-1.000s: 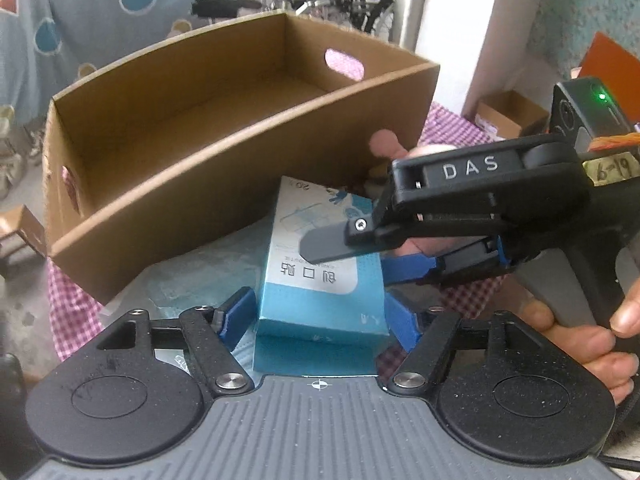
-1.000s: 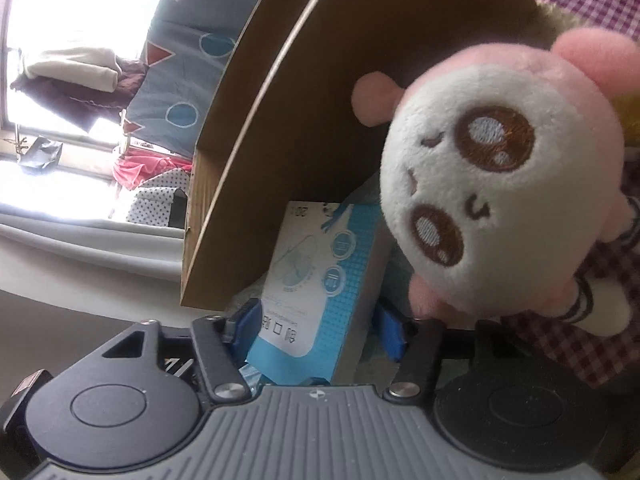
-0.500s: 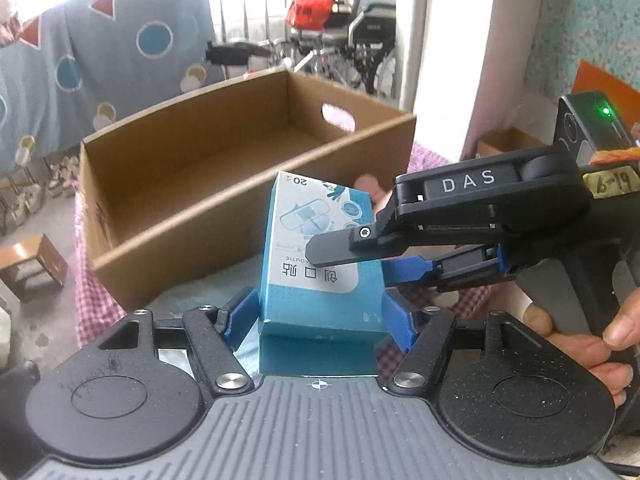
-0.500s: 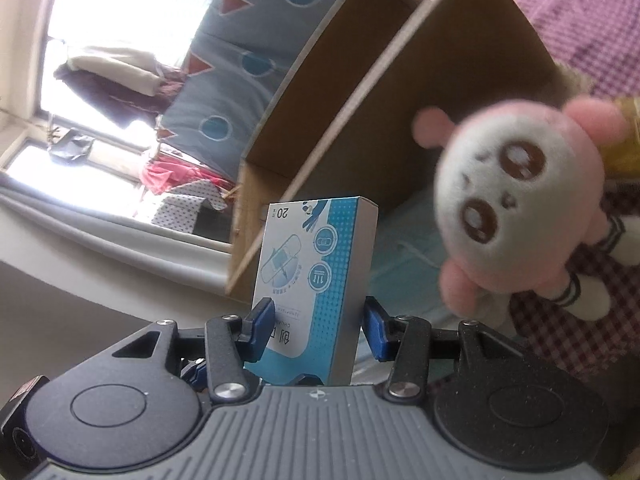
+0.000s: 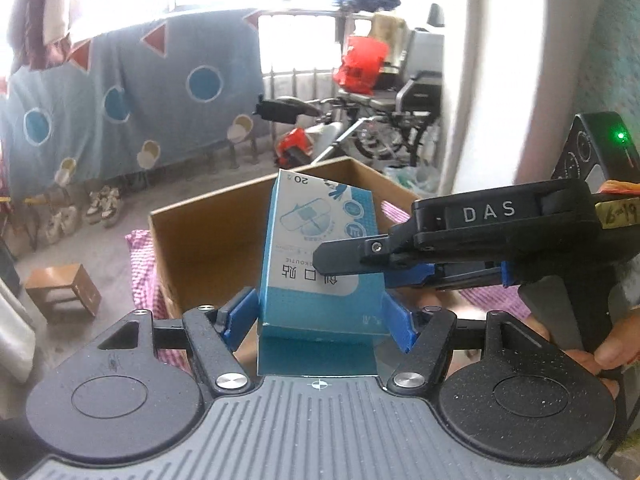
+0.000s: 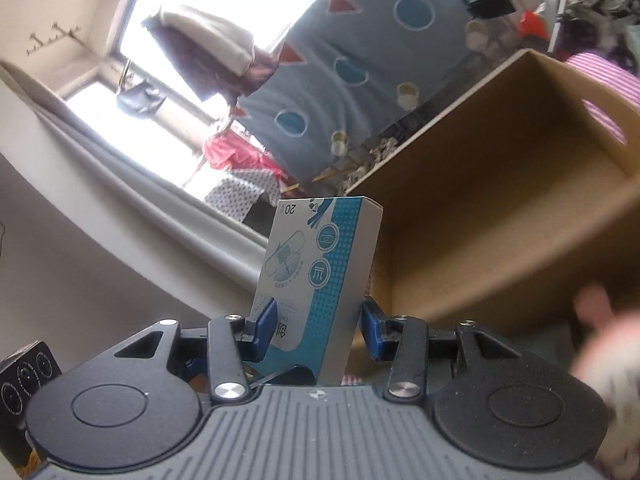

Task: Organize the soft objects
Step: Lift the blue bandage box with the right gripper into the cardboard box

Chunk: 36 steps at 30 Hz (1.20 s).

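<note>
The blue bandage box (image 5: 320, 264) was found held between two tools at once, raised clear of the table and just near of the cardboard box (image 5: 216, 240), whose open cavity lay beyond it. The left gripper (image 5: 318, 316) clasped the box across its wide face, blue pads set against both side edges. The right gripper (image 6: 316, 324) came in from the right and bore on the narrower dimension; its jaws had just been closing with the box between them. In the right wrist view the left pad pressed the carton, while the right pad appeared a shade off it, so full contact on that side could not be confirmed. A pink plush toy (image 6: 600, 344) showed blurred at the near right.

Judgement: the step in hand was carrying the box to the container. To do it well, one tool ought to take sole charge before travel; the box should clear the near wall, be lowered inside, then released. Excess squeeze risks crushing the carton.
</note>
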Tool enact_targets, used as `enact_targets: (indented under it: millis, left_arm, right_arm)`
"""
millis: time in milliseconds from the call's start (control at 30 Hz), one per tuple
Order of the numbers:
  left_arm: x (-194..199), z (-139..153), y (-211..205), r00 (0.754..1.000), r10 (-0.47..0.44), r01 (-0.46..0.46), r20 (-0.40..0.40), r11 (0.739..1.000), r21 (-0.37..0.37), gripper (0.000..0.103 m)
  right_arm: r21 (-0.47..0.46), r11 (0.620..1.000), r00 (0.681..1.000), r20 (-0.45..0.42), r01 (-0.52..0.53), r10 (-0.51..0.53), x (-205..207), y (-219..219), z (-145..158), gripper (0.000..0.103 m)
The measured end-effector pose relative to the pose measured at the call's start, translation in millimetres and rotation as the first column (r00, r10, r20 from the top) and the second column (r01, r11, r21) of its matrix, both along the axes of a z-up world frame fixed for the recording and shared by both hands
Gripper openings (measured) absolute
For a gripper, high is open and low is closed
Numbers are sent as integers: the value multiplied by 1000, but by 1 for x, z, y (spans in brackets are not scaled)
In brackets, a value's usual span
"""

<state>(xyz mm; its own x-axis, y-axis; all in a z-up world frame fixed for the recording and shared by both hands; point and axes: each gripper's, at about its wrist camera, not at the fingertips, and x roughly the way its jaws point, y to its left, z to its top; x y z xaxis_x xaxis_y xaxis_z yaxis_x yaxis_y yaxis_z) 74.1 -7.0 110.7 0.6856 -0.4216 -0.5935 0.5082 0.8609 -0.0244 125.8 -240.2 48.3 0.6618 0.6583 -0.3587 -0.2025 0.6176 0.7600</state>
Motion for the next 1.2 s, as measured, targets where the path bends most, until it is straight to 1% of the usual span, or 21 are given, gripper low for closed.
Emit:
enact_targets:
  millis: [133, 167, 267, 367, 400, 433, 467, 500, 567, 600, 700, 733, 767, 800, 900, 1000, 1100, 1200]
  left_arm:
    - [48, -3, 4, 998, 38, -40, -48, 999, -23, 67]
    - [54, -6, 6, 997, 45, -46, -58, 999, -25, 67]
    - [89, -22, 5, 991, 73, -75, -111, 997, -15, 68]
    - [124, -45, 4, 978, 100, -103, -183, 995, -6, 68]
    - [133, -53, 4, 972, 116, -117, -203, 993, 11, 68]
    - [142, -60, 4, 967, 129, -126, -218, 992, 26, 68]
    - [150, -67, 4, 963, 141, -136, -229, 990, 40, 68]
    - [155, -72, 4, 961, 157, -148, -229, 987, 58, 68]
    - [158, -77, 1, 962, 181, -162, -204, 981, 107, 68]
    - [157, -77, 1, 963, 184, -163, -195, 979, 119, 68]
    - [153, -74, 9, 963, 190, -173, -190, 980, 101, 69]
    - [149, -71, 13, 964, 191, -177, -184, 980, 89, 69]
    - [145, -69, 17, 966, 188, -177, -175, 981, 79, 70]
    - [142, -65, 20, 970, 179, -171, -161, 983, 63, 71]
    - [131, -57, 29, 977, 166, -163, -131, 986, 31, 71]
    - [125, -50, 34, 978, 165, -166, -124, 986, 5, 71]
    - [118, -44, 37, 980, 167, -170, -112, 985, -20, 72]
    - [113, -40, 40, 980, 171, -176, -104, 983, -42, 74]
  right_arm:
    - [-34, 997, 996, -49, -74, 73, 65, 7, 9, 46]
    - [-48, 994, 994, -65, -94, 90, 81, 8, 8, 46]
    - [-71, 985, 977, -155, -159, 147, 138, 15, -3, 45]
    - [-88, 971, 946, -259, -223, 194, 196, 22, -23, 45]
    - [-87, 964, 930, -298, -250, 214, 215, 26, -32, 45]
    - [-83, 958, 913, -336, -276, 233, 232, 29, -42, 42]
    - [-87, 953, 897, -370, -292, 241, 247, 32, -52, 41]
    - [-98, 945, 885, -393, -312, 252, 255, 36, -61, 39]
    - [-109, 936, 858, -446, -336, 256, 275, 44, -82, 38]
    - [-121, 931, 846, -469, -344, 252, 286, 48, -91, 38]
    - [-159, 919, 814, -536, -360, 226, 306, 61, -121, 37]
    - [-172, 915, 808, -547, -364, 219, 307, 65, -127, 37]
    - [-185, 912, 805, -555, -367, 212, 309, 68, -132, 37]
    - [-186, 911, 803, -557, -368, 211, 311, 72, -136, 32]
    - [-197, 908, 811, -545, -369, 211, 317, 83, -134, 32]
    - [-196, 914, 816, -542, -355, 200, 321, 94, -132, 32]
    - [-210, 919, 832, -523, -335, 184, 320, 102, -132, 32]
    - [-232, 923, 849, -505, -307, 155, 315, 109, -132, 33]
